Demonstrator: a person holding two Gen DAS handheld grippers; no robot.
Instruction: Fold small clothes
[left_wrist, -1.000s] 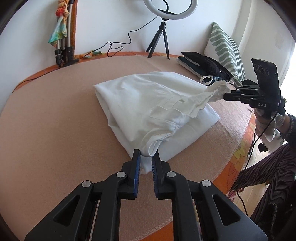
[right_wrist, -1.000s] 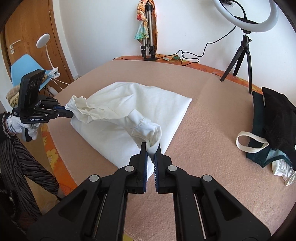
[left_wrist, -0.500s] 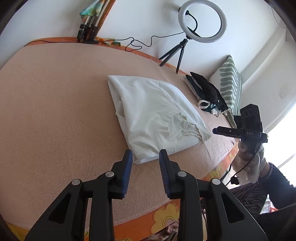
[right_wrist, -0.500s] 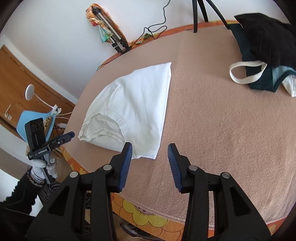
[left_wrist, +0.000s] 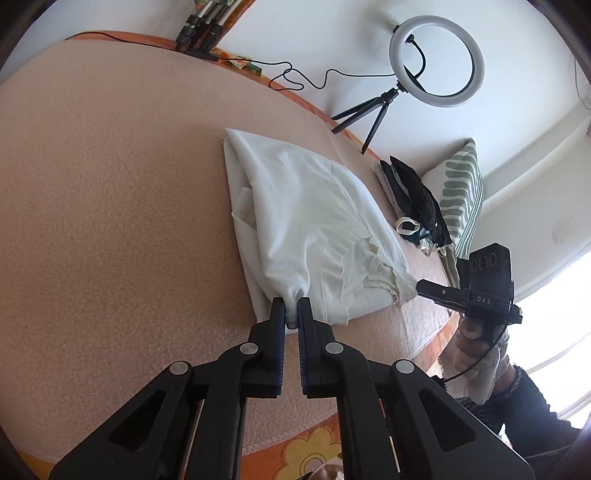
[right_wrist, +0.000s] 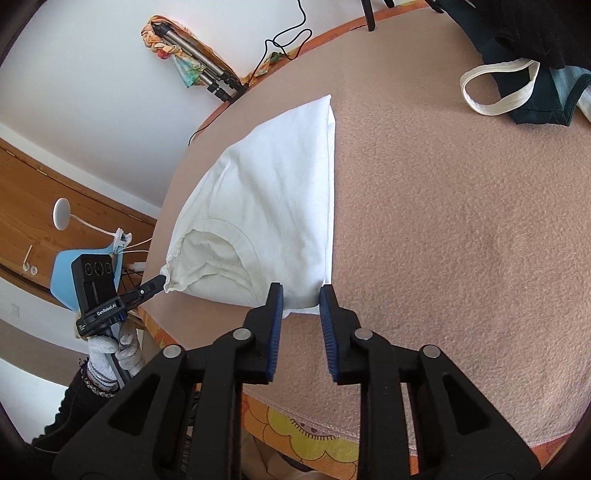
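A white garment (left_wrist: 314, 221) lies folded on the pink-beige bed cover (left_wrist: 110, 221). In the left wrist view my left gripper (left_wrist: 291, 314) is shut on a bunched near corner of it. Off to the right, the right gripper (left_wrist: 419, 285) has its tip at the ruffled corner. In the right wrist view the garment (right_wrist: 277, 192) reaches down between the blue pads of my right gripper (right_wrist: 301, 299). Its jaws are closing but still stand apart, with the near corner lying between them. My left gripper (right_wrist: 160, 282) touches the frilled hem at the left.
A ring light (left_wrist: 436, 61) on a small tripod stands at the far side. A dark clothes pile (left_wrist: 417, 195) with a white strap (right_wrist: 495, 92) lies by a striped pillow (left_wrist: 461, 192). The bed's edge with flowered sheet (right_wrist: 295, 428) is just below the grippers.
A second ago both grippers held the cloth lifted. They then let go, opened and rolled, and the garment lay flat. Now the left is shut on a corner and the right's jaws have narrowed.
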